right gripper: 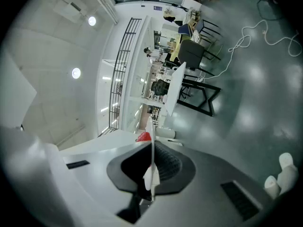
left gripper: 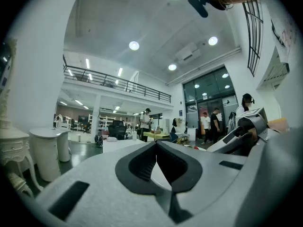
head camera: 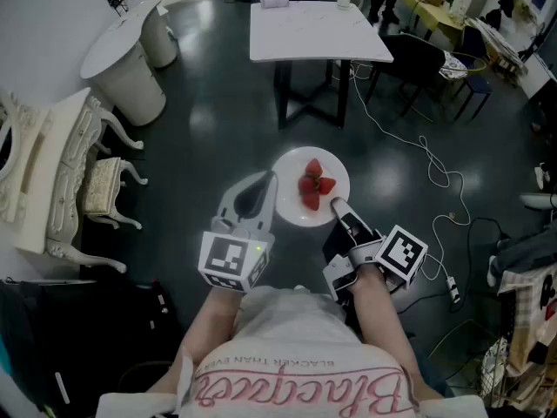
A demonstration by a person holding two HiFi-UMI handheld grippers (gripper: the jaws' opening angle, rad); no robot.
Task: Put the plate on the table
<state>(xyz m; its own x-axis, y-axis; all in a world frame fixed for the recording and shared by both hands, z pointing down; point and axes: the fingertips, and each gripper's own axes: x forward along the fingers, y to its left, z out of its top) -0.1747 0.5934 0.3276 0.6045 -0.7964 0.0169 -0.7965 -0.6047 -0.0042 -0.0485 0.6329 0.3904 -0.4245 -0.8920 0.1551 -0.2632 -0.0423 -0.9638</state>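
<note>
A white plate (head camera: 291, 212) with several red strawberries (head camera: 315, 184) hangs in the air above the dark floor, well short of the white table (head camera: 309, 31) farther ahead. My left gripper (head camera: 271, 181) is shut on the plate's left rim. My right gripper (head camera: 335, 205) is shut on its near right rim. In the left gripper view the plate (left gripper: 160, 173) shows as a pale wedge between the dark pads. In the right gripper view the plate's edge (right gripper: 152, 148) runs as a thin white line between the pads, with a strawberry (right gripper: 143, 137) beside it.
A black chair (head camera: 416, 64) stands at the table's right. White cables (head camera: 431, 159) trail over the floor to the right. A round white stand (head camera: 130, 68) and an ornate cream dresser (head camera: 52, 177) with a stool (head camera: 103, 185) are at the left.
</note>
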